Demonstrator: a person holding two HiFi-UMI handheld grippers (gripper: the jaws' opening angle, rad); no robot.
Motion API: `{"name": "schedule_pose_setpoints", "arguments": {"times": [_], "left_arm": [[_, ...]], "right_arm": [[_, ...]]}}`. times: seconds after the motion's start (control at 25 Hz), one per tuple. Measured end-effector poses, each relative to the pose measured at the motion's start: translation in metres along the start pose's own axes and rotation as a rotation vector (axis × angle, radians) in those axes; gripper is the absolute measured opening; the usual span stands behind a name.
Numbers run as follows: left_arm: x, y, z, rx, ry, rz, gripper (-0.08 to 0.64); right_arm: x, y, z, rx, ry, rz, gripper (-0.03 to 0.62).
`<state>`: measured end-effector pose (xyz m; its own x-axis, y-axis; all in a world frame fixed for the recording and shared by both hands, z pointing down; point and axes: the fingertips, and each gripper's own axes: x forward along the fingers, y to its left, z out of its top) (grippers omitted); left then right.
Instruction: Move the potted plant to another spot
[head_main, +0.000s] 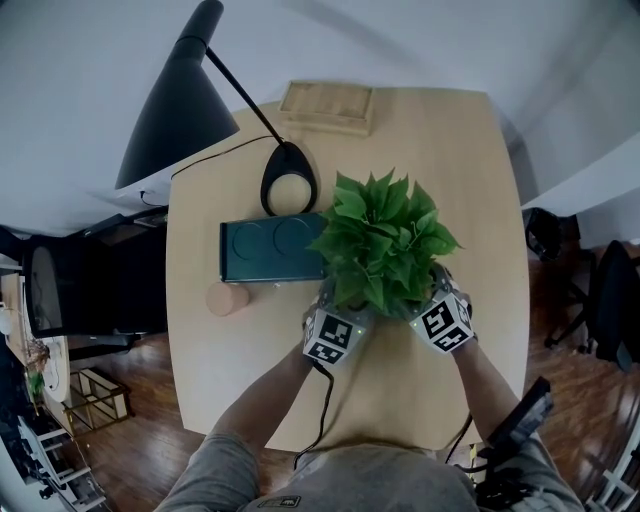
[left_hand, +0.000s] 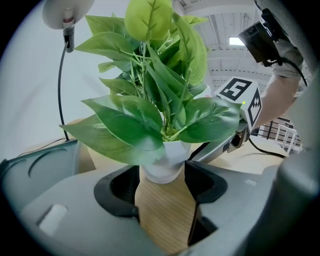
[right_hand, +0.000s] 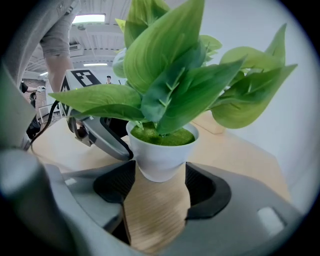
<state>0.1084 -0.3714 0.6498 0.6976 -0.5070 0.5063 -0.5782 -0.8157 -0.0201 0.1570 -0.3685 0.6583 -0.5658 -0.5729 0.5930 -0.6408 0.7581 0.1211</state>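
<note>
White plastic forms the tapered pot of the potted plant (head_main: 385, 245), which stands upright on the pale wooden bench (head_main: 450, 150). Its long axis runs straight up, with the narrow base down on the wood and the wide rim on top. The green leaves fan upward and outward on every side, and in the head view they hide the pot completely.

The plant is a little right of the bench's middle. Its leaves overlap the right end of a dark teal tray (head_main: 265, 250).

The left gripper (left_hand: 162, 170) comes at the pot from the person's side. Its black fingers (left_hand: 200, 182) sit on either side of the lower wall, closed against it near the base. The right gripper (right_hand: 160, 170) holds the pot in the same way from the other flank, with its fingers (right_hand: 202, 190) pressed to the tapered wall just above the bench.

The two grippers sit side by side, and their marker cubes show below the leaves in the head view. Each gripper's body also appears behind the pot in the other gripper's view.

A black lamp (head_main: 170, 100) leans over the far left corner, and its oval foot (head_main: 288, 180) is just beyond the tray. A tan cylinder (head_main: 228, 298) lies near the tray's near left corner. A flat wooden block (head_main: 328, 105) rests at the far edge.
</note>
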Motion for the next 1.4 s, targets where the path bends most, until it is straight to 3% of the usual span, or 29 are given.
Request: {"name": "schedule_pose_setpoints", "arguments": {"times": [0.28,0.6,0.88,1.04,1.4], "left_arm": [[-0.017,-0.002,-0.009,-0.027,0.014,0.021,0.275],[-0.069,-0.018,0.013,-0.073,-0.051,0.091,0.158],[-0.129,-0.049,0.021,-0.149,-0.112,0.168,0.003],[-0.16,-0.076,0.017,-0.191,-0.146,0.177,0.003],[-0.224,-0.119,0.004,-0.268,-0.21,0.171,0.003]], "right_arm": [[-0.018,0.008,-0.009,0.043,0.0,-0.024,0.331],[-0.066,0.03,0.01,0.146,-0.082,-0.071,0.311],[-0.117,0.085,0.042,0.177,-0.2,-0.039,0.168],[-0.135,0.125,0.046,0.219,-0.229,0.011,0.092],[-0.16,0.21,0.07,0.18,-0.268,0.068,0.026]]}}
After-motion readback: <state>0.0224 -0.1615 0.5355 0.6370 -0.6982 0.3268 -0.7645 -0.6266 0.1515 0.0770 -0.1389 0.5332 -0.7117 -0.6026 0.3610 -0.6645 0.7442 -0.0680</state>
